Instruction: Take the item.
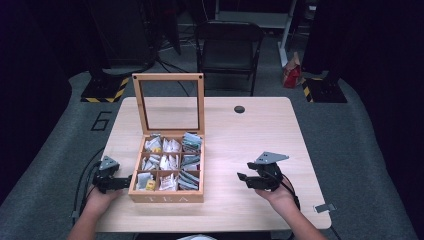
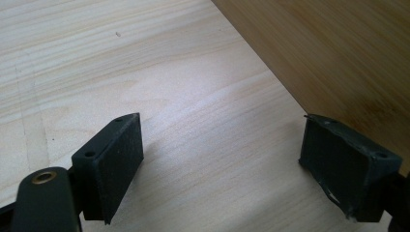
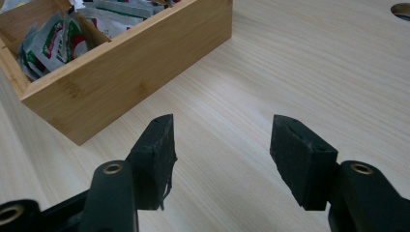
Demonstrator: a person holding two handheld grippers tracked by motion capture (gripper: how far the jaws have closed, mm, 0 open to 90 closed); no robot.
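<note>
Bamboo first: we have a wooden tea box [image 1: 167, 196] sitting on the near left part of the counter [image 1: 260, 135], its glass-paned lid [image 1: 169, 102] standing upright at the back and "TEA" lettered on the front wall. Inside, we count a grid of compartments stuffed with paper tea sachets [image 1: 170, 162], mostly white with touches of green, red and yellow.

The counter is pale wood-grain with a round cable hole [image 1: 239, 109] toward its far side. Around it we see grey carpet, a black folding chair [image 1: 228, 50] behind the counter, and yellow-and-black striped stand feet [image 1: 104, 90] on the floor.

Down to the hands: the left gripper [image 1: 125, 181] rests just beside the box's left wall, jaws spread wide with nothing between them. The right gripper [image 1: 245, 178] sits well apart from the box on its right, jaws likewise open and empty.

From the left gripper view we get the box's side close up as a plain brown wall [image 2: 338, 53]. The right gripper view gives us the box's corner [image 3: 72, 130] and the printing on sachets in one compartment, too small to make out from above.
</note>
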